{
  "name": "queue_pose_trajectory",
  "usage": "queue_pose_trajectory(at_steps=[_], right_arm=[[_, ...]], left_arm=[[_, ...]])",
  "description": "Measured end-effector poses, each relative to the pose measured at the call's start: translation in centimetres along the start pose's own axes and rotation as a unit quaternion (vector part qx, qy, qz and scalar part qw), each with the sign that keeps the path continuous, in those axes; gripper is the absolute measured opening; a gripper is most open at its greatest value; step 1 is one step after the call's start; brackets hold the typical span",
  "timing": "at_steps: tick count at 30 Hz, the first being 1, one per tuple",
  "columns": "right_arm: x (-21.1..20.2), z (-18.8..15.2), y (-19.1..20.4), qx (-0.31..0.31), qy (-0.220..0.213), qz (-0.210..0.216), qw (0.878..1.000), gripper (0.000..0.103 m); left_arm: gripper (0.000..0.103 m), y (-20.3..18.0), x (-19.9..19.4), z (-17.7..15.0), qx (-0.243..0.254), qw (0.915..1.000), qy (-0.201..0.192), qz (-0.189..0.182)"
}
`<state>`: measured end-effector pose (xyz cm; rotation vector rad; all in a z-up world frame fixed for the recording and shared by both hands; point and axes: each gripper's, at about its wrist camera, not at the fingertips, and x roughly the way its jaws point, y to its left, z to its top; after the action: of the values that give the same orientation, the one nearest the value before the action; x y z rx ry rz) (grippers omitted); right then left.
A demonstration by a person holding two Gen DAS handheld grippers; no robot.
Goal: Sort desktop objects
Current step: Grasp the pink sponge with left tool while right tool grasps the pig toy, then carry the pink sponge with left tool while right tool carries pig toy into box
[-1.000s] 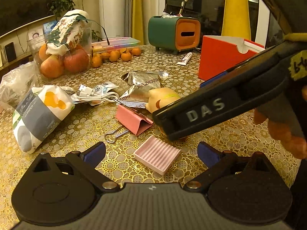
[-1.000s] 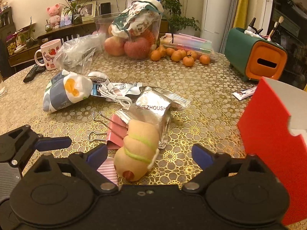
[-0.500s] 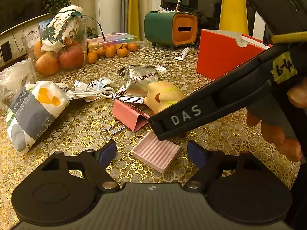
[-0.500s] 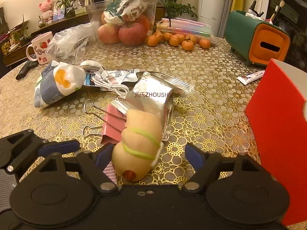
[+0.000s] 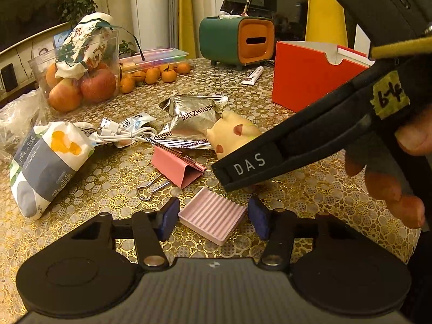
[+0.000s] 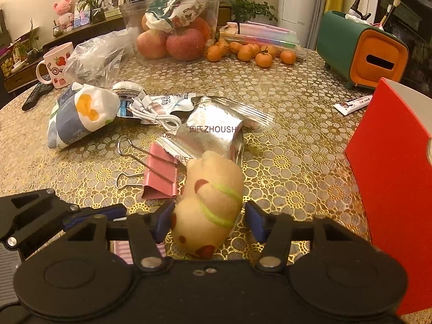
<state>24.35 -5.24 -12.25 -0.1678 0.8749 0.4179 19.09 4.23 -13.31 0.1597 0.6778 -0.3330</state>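
Note:
My left gripper [image 5: 213,219] has its jaws closing tight on a pink ribbed block [image 5: 213,217] that lies flat on the gold tablecloth, a blue pad against each side. My right gripper [image 6: 209,221] straddles a yellow squishy animal toy [image 6: 213,199] with red spots and green stripes. Its jaws are closing: the left pad [image 6: 164,220] touches the toy and a narrow gap remains at the right pad. In the left wrist view the right gripper's black body crosses over the toy [image 5: 232,132]. A pink binder clip [image 6: 160,178] lies just left of the toy.
Behind the toy lie a silver snack packet [image 6: 213,132], a white cable [image 6: 154,113] and a tissue pack [image 6: 78,113]. A red box [image 6: 391,162] stands on the right, a green-orange holder [image 6: 361,48] behind it. Fruit tub [image 6: 172,35], tangerines and mug [image 6: 55,64] sit at the back.
Both pairs of jaws have narrowed from wide open: the left onto the pink block, the right close around the toy. Neither hand has shifted much.

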Motion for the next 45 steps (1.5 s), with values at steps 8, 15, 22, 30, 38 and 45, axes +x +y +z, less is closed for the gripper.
queue_pose_trajectory(at_steps=[8, 15, 22, 30, 38, 45], right_arm=[[-0.9, 0.1, -0.8, 0.015, -0.011, -0.004, 1.0, 0.047], [-2.2, 0.0, -1.5, 0.015, -0.018, -0.008, 1.0, 0.047], [-4.2, -0.4, -2.4, 0.02, -0.026, -0.005, 0.999, 0.047], [-7.4, -1.1, -3.6, 0.024, -0.036, 0.002, 0.999, 0.047], [-10.7, -2.4, -5.1, 0.031, -0.042, 0.002, 0.999, 0.047], [-13.4, -3.6, -6.6, 0.041, -0.044, 0.004, 0.998, 0.047]], left_arm=[[0.054, -0.1, -0.1, 0.2, -0.004, 0.9999, 0.006, 0.015], [0.054, 0.1, -0.7, 0.4, -0.022, 0.9995, 0.008, 0.02], [0.054, -0.2, -1.9, 1.0, -0.031, 0.9992, 0.005, 0.026], [0.055, -1.6, -4.1, 2.4, -0.035, 0.999, -0.007, 0.026], [0.055, -3.4, -6.2, 3.9, -0.053, 0.9984, -0.01, 0.019], [0.055, -5.9, -8.2, 5.6, -0.06, 0.998, -0.02, 0.003]])
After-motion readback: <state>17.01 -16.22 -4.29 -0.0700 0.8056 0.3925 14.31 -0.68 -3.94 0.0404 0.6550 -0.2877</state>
